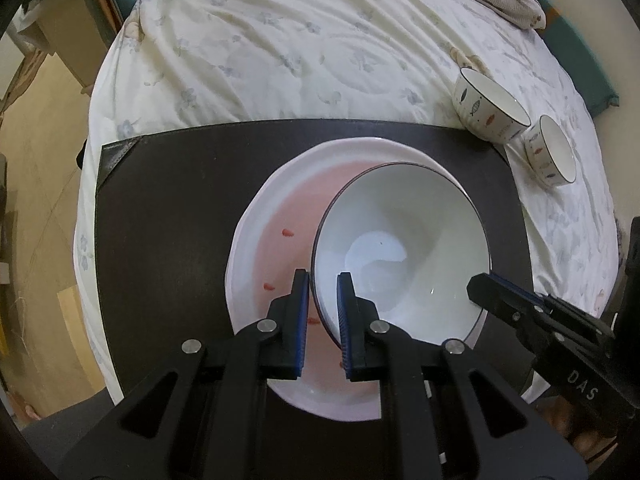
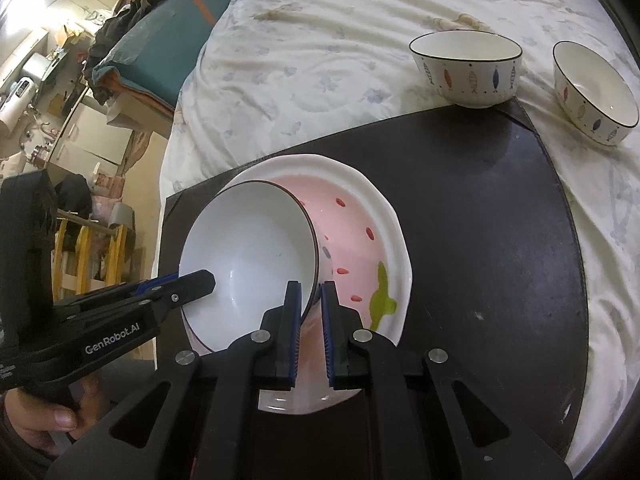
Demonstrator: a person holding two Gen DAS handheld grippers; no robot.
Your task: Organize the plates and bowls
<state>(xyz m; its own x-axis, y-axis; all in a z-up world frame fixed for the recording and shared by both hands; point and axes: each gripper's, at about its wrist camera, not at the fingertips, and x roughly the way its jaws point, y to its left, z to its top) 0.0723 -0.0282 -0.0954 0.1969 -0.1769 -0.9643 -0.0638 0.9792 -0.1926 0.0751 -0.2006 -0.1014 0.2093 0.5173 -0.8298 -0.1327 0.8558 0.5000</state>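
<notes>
A white bowl with a dark rim (image 1: 400,248) (image 2: 248,256) sits tilted in a pink and white plate (image 1: 276,216) (image 2: 360,248) on a dark mat (image 1: 168,220) (image 2: 480,208). My left gripper (image 1: 323,280) is shut on the bowl's near rim, one finger inside, one outside. My right gripper (image 2: 311,288) is shut on the opposite rim the same way. Each gripper shows in the other's view, the right one (image 1: 486,284) and the left one (image 2: 200,280).
Two small fish-patterned bowls (image 1: 490,106) (image 1: 552,150) stand on the quilted bed (image 1: 280,40) past the mat's far right corner; they also show in the right wrist view (image 2: 466,68) (image 2: 594,92). Floor and furniture lie left of the bed.
</notes>
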